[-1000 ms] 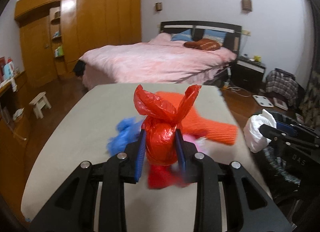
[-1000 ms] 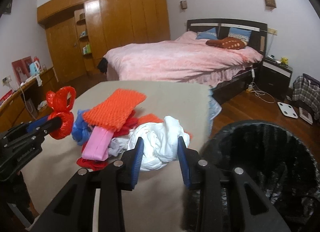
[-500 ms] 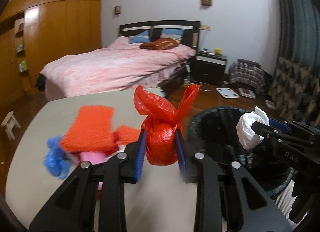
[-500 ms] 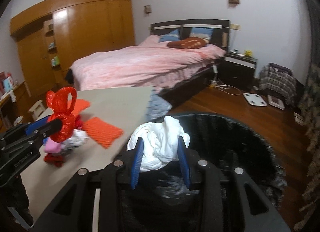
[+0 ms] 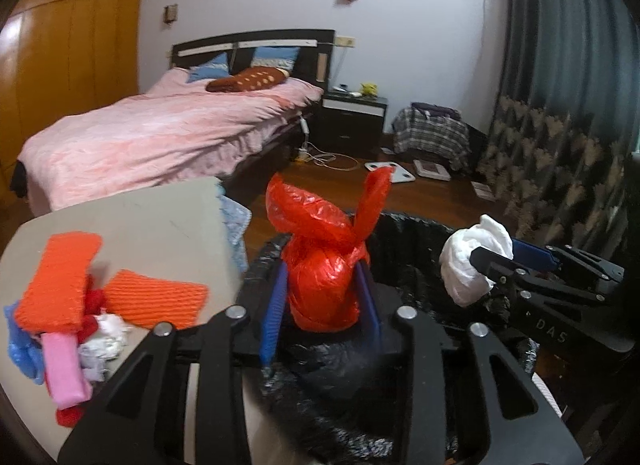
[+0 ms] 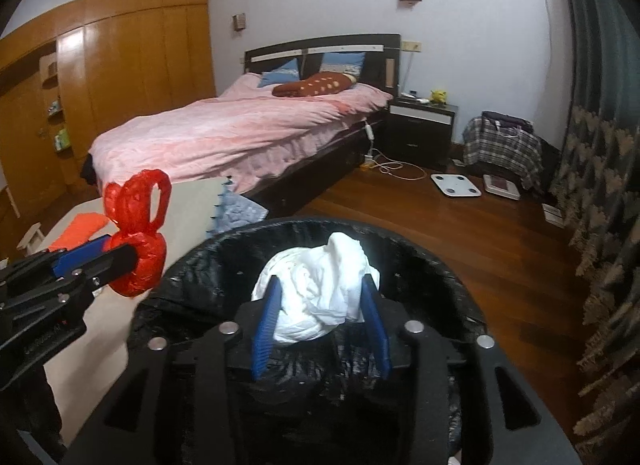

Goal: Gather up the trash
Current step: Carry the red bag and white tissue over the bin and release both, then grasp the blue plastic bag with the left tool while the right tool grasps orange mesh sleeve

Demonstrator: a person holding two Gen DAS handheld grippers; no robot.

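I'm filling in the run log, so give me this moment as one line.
left gripper: opening, red bag between fingers | right gripper: opening, white wad between fingers | both over black-lined bin

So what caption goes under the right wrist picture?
Right gripper opening around a crumpled white tissue wad over the black-lined trash bin.

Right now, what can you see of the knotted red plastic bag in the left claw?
The knotted red plastic bag is a small, crinkly, glossy bundle: a rounded stuffed body under a tied neck, with two loose ear-like handle loops sticking up. It stands roughly upright between the blue pads of the left claw, whose jaws are opening, above the near rim of the black-lined trash bin. Nothing else visibly touches it; whether the pads still press it is unclear.
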